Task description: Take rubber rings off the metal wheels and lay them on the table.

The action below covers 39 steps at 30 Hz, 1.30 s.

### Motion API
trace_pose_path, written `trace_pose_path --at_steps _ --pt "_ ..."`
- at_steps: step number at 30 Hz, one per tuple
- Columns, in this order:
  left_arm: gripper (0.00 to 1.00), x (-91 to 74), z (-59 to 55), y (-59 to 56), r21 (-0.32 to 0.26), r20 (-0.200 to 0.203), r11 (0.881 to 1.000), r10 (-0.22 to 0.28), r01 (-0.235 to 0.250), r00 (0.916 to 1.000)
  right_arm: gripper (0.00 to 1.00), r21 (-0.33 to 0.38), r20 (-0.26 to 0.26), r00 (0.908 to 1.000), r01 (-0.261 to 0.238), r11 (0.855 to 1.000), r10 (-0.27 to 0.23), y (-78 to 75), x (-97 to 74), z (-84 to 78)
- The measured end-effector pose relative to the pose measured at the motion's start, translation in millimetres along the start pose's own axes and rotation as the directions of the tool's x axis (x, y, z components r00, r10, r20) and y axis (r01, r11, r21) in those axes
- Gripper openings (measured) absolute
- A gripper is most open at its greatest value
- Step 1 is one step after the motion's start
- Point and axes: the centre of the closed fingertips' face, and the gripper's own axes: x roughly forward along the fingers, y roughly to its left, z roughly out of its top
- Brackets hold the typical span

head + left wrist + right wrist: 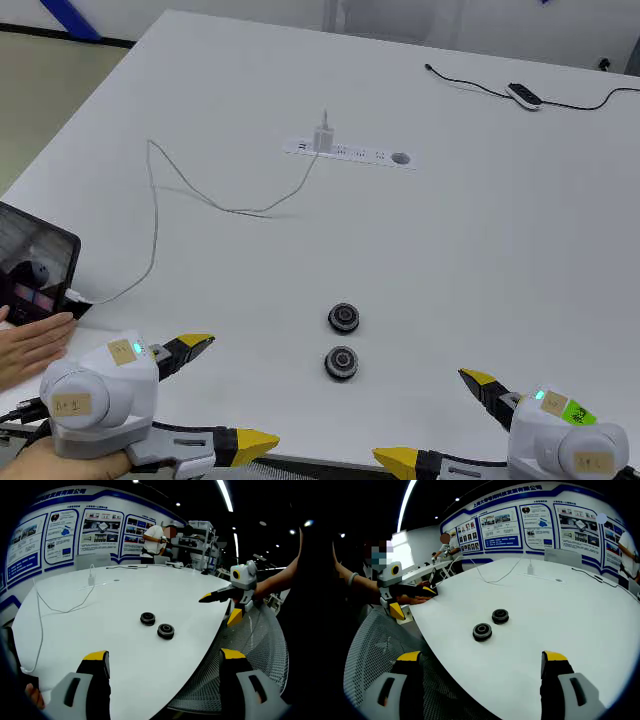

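Two small metal wheels with black rubber rings lie flat on the white table: one [343, 318] farther from me, one [341, 363] nearer the front edge. The left gripper view shows them as wheel [147, 618] and wheel [165, 630]; the right gripper view as wheel [500, 616] and wheel [482, 631]. My left gripper [228, 392] hangs at the front left edge, open and empty, yellow-tipped. My right gripper [437, 417] is at the front right edge, also open and empty. Both sit apart from the wheels, one on each side.
A white power strip [347, 153] with a plugged charger lies mid-table; its grey cable [155, 215] runs to a tablet [32, 265] at the left edge, beside a hand [30, 343]. A black cable with a remote [523, 95] lies far right. A person stands behind the table [156, 540].
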Motion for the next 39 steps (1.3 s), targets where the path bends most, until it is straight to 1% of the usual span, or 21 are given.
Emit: trace_pose_path --at_steps 3,9,13,17,19,27,36,39 --pt "0.92 -0.9 -1.5 2.9 -0.001 0.001 1.0 0.004 -0.004 1.0 1.0 0.002 -0.001 1.0 0.003 1.0 -0.003 -1.3 -0.1 -0.2" --pt "0.91 -0.7 -1.5 4.7 -0.007 0.0 1.0 0.008 -0.008 1.0 0.99 0.002 -0.002 1.0 0.006 1.0 -0.006 -2.2 -0.7 -0.5" --pt "0.9 0.2 0.9 2.6 -0.009 0.002 1.0 0.008 -0.008 1.0 0.99 0.001 -0.006 1.0 0.007 1.0 -0.007 -1.8 -0.2 -1.6" --pt "0.9 0.8 0.1 4.9 -0.012 0.006 1.0 0.008 -0.008 1.0 0.99 0.0 -0.007 1.0 0.006 1.0 -0.006 -1.3 0.3 -1.6" --pt "0.9 1.0 1.0 3.4 -0.013 0.004 1.0 0.008 -0.008 1.0 0.99 -0.001 -0.005 1.0 0.007 1.0 -0.007 -1.2 0.3 -1.1" --pt "0.88 0.5 1.2 3.3 -0.018 0.004 1.0 0.008 -0.008 1.0 0.99 -0.001 -0.001 1.0 0.007 1.0 -0.007 -1.3 -0.1 0.3" --pt "0.85 1.7 0.0 7.1 -0.022 0.001 1.0 0.007 -0.007 1.0 0.99 -0.009 -0.012 0.9999 -0.003 1.0 0.003 1.1 0.6 -2.0" --pt "0.83 2.1 -1.2 7.7 -0.018 -0.001 1.0 0.005 -0.005 1.0 0.97 -0.017 -0.014 0.9999 -0.01 1.0 0.009 2.2 1.4 -1.6"
